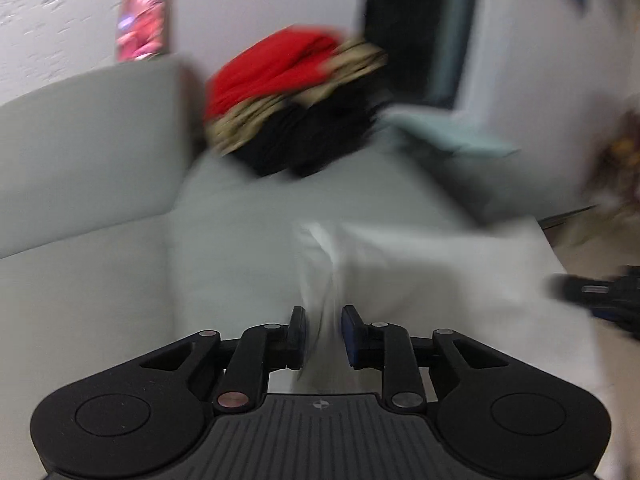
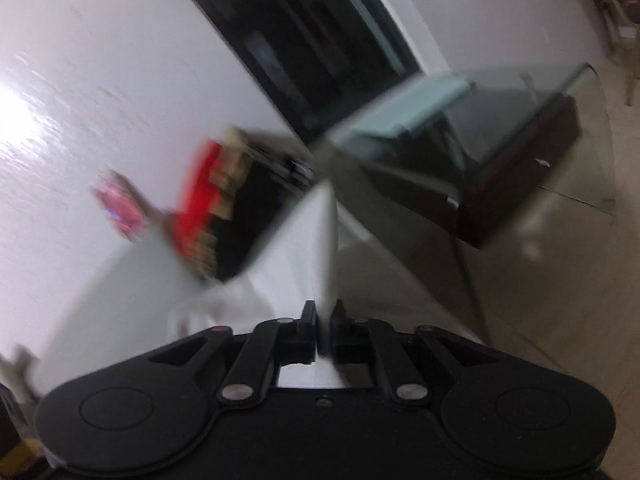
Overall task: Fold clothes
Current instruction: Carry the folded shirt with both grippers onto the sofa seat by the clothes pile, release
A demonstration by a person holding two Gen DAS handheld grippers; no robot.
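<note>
1. Left gripper (image 1: 323, 334) pinches a white garment (image 1: 420, 264) over the sofa (image 1: 80, 160).
2. Right gripper (image 2: 325, 330) clamps its other edge — apparently, given blur.
3. Stacked clothes (image 1: 288, 104) behind look folded — this one is mid-fold.

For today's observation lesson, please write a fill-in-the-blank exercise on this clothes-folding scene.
1. Both grippers pinch a ___ garment.
2. The top piece on the pile of clothes is ___.
3. The pile rests on a pale grey ___.
4. The right gripper is ___ on fabric; so is the left gripper.

Answers: white; red; sofa; shut
</note>
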